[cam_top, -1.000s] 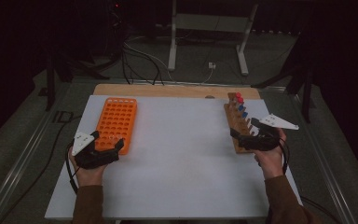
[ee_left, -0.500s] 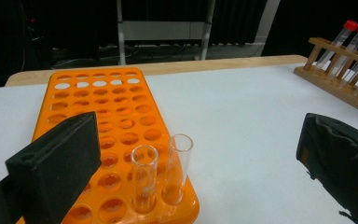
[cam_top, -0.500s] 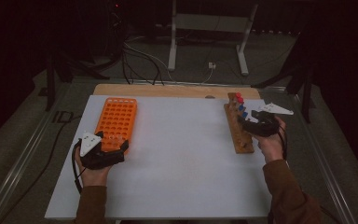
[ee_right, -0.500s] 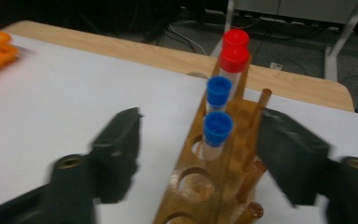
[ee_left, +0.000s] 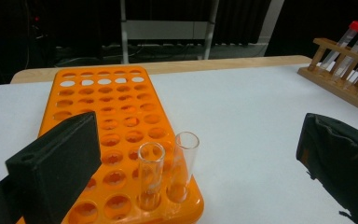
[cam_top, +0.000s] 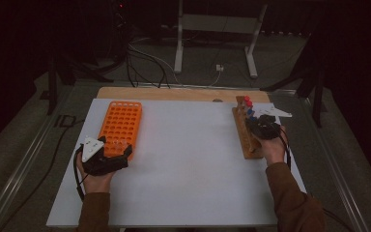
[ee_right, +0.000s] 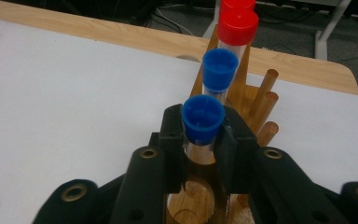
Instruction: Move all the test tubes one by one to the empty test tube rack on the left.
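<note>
Already two clear uncapped tubes (ee_left: 168,170) stood in the near corner of the orange rack (cam_top: 121,126), low in the left gripper view, side by side in neighbouring holes — every other hole that showed in that rack was empty. So the transfer, judged from how things lay, was at an early stage: two tubes placed, several left.

At the right of the high view, the right gripper (cam_top: 262,126) sat over the wooden rack (cam_top: 248,142). In the right gripper view its jaws were closed on the nearest blue-capped tube (ee_right: 203,122), gripping it just under the cap, with the tube upright and its lower end down in the rack's hole. Behind it, toward the top of that frame, stood a second blue-capped tube (ee_right: 219,70) and two red-capped tubes (ee_right: 237,27); a few bare wooden pegs (ee_right: 265,100) rose at the right.

The left gripper (cam_top: 107,158) rested at the lower left of the high view, at the near end of the orange rack, jaws spread wide with nothing between them — the two placed tubes stood between them in its own view, untouched.

What seemed left: lifting the gripped tube out, carrying it across the white table (cam_top: 188,159) to the orange rack, and then the three capped tubes behind it.
</note>
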